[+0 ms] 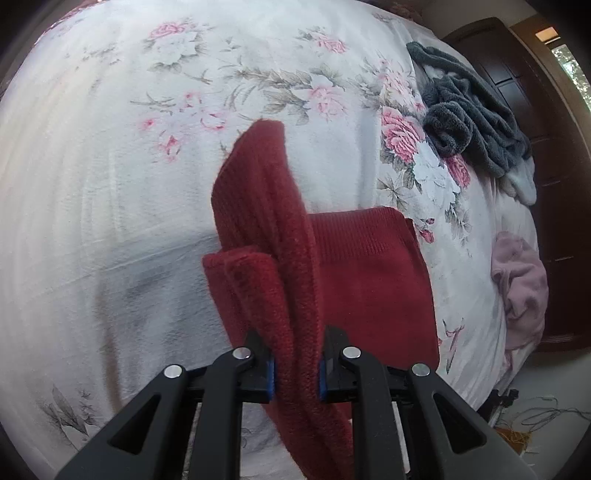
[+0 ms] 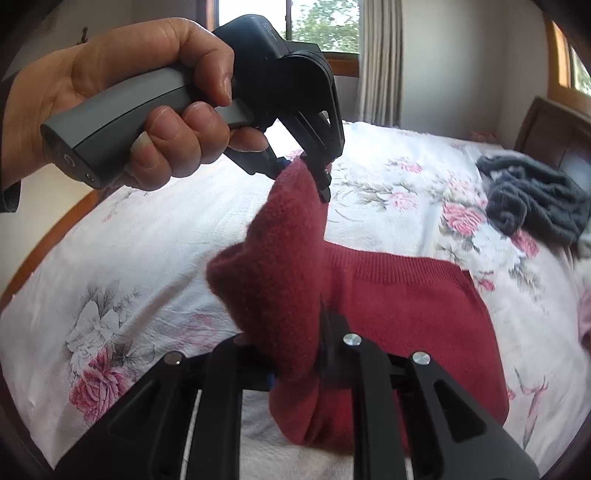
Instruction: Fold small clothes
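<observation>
- Red knitted garment (image 1: pixel 369 280), ribbed and fuzzy, lies partly on the white floral bedspread (image 1: pixel 110 184) in the left wrist view, with one edge lifted off the bed.
- Left gripper (image 1: pixel 295 376) has its jaws closed on a thick fold of that red knit; the cloth fills the gap between the blue pads and hangs down below them.
- A raised flap of the garment stands up ahead of the jaws, while the flat part spreads to the right on the bed.
- Near the right edge of the bed sits a dark grey fluffy garment (image 1: pixel 469 114) in a heap, and lower down a pale pink garment (image 1: pixel 521 291), both well apart from the red one.
- Dark wooden furniture (image 1: pixel 517 92) stands beyond the bed on the right.
- In the right wrist view, the red knitted garment (image 2: pixel 406 295) rests on the bedspread (image 2: pixel 129 258) with its near-left part pulled up into a peak.
- Right gripper (image 2: pixel 295 373) has its jaws clamped on the lower bunch of red cloth.
- Left gripper (image 2: pixel 314 173), held by a person's hand (image 2: pixel 147 99) on a grey handle, pinches the top of the peak, jaws closed on it.
- The dark grey heap (image 2: pixel 535 199) lies at the far right, and a window (image 2: pixel 295 26) with a curtain (image 2: pixel 380 62) shows behind.
</observation>
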Demonstrator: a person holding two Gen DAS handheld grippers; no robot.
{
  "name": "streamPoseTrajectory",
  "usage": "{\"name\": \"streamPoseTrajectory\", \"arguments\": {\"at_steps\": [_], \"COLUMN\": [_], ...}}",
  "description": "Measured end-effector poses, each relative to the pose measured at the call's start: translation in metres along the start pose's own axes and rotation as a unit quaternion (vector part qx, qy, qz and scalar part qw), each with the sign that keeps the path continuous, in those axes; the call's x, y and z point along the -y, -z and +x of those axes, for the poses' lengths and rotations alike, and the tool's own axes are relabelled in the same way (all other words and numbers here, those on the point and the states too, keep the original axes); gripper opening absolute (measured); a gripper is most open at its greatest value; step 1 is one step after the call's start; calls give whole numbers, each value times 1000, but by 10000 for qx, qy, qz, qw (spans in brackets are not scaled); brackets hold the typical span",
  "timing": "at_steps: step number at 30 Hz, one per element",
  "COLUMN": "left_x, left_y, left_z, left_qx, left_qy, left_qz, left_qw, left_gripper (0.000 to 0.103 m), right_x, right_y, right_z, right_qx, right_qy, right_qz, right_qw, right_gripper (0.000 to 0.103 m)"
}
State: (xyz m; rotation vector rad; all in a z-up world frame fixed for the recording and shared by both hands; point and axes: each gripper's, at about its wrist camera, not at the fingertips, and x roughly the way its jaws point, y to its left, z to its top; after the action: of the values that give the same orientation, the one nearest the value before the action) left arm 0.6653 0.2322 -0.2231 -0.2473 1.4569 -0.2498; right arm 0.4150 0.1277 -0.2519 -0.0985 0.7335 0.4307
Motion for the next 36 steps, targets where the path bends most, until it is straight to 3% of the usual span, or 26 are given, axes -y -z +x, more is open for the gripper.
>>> {"name": "streamPoseTrajectory", "arguments": {"at_steps": [7, 17, 25, 29, 36], "left_x": [66, 128, 164, 181, 210], "left_y": [-5, -5, -1, 0, 5], "left_z": [34, 88, 135, 149, 161], "left_qx": [-170, -416, -503, -441, -310], "left_qy": [-441, -900, -1567, -1871, -2288], "left_qz": [309, 464, 661, 705, 715], "left_qw": [9984, 9940, 9841, 9788, 9703], "left_gripper": [15, 15, 15, 15, 15], "right_x": [52, 121, 153, 171, 183], "right_y": [19, 58, 98, 109, 121], "right_z": [-6, -8, -4, -3, -11], "right_qx": [0, -70, 172, 144, 204], "right_qy": [-182, -415, -750, -1078, -1164], "right_qz": [728, 1681, 2266, 2653, 2998], "right_qw": [9972, 9849, 9710, 9580, 9466], "right_gripper": [14, 14, 13, 12, 12]}}
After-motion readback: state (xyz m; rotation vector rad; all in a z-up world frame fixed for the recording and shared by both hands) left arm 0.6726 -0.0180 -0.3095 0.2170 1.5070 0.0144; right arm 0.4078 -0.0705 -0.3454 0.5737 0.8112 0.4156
